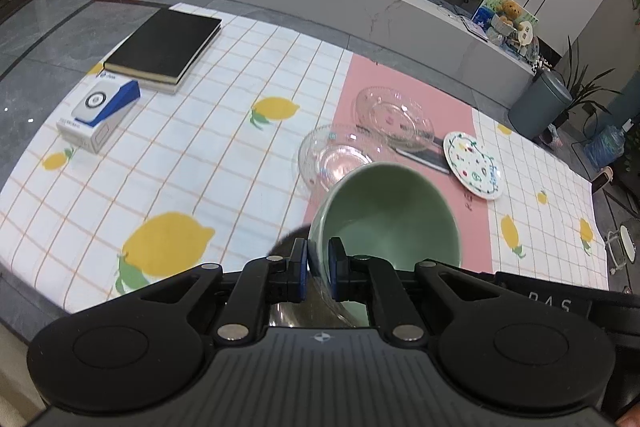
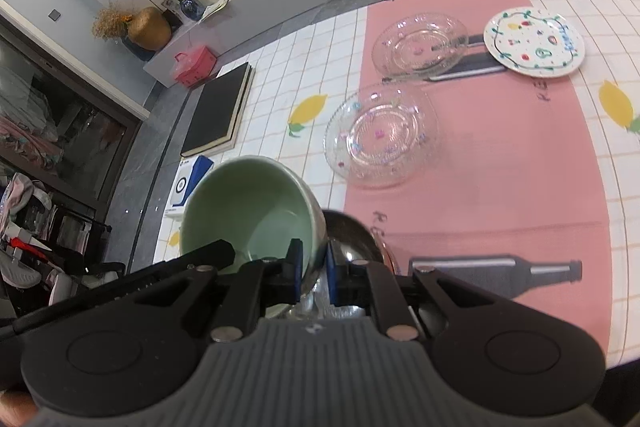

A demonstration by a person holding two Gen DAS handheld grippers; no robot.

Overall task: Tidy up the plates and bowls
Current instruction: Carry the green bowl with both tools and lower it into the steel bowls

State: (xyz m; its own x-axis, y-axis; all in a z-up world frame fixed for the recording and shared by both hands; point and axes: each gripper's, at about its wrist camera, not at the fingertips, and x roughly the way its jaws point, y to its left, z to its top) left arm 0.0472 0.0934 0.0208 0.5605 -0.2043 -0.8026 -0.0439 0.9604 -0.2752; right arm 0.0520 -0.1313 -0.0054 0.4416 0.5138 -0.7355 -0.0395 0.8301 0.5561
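**Two bowls carried by their rims above the table**

Our left gripper is clamped on the green bowl's rim; our right gripper pinches the steel bowl likewise. Both bowls hang tilted, touching each other, and look empty. Such thin rim grips could slip, or the bowls could knock the empty glass plates below. The patterned plate sits farther off.
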